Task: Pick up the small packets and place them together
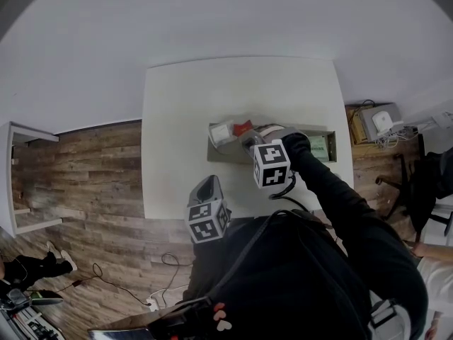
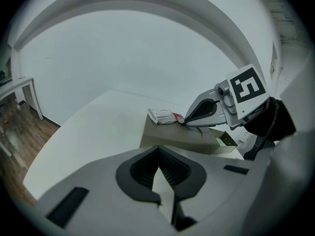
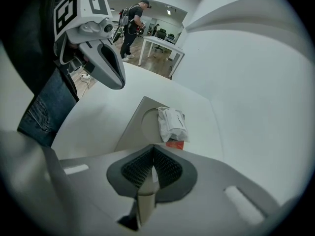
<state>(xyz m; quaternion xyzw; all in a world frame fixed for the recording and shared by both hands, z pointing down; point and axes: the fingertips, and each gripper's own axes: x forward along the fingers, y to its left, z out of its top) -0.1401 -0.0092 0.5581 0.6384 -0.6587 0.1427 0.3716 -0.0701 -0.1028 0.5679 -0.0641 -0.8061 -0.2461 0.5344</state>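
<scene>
White worktop (image 1: 180,112) fills the middle of the room, with brown wood-plank floor (image 1: 92,183) beside it and a plain pale wall behind.

Nearest the person, the left claw (image 2: 158,154) hangs over the worktop's near edge. Its dark ribbed pads (image 2: 142,168) meet at the tips and have hold of nothing. It is well apart from the packets, which lie farther out and a little to its right.

Beyond it, the right claw (image 3: 153,151) points steeply down over a flat beige cardboard box (image 3: 133,124) with a round outline on its top face. This claw's pads are also pressed together, with nothing between them. Its tip is low at the box top; whether it touches the card cannot be told.

A small red packet (image 3: 174,144) lies on the box just past the right claw's tip. The left gripper view shows the packet close beside that tip. A crinkled white plastic packet (image 3: 172,123) sits on the box next, its near end against the red one, partly over the round outline. The box's end nearer the right arm is printed green (image 2: 227,139).

Farthest off, the right gripper view shows white desks (image 3: 160,45) and a standing person (image 3: 132,23).
</scene>
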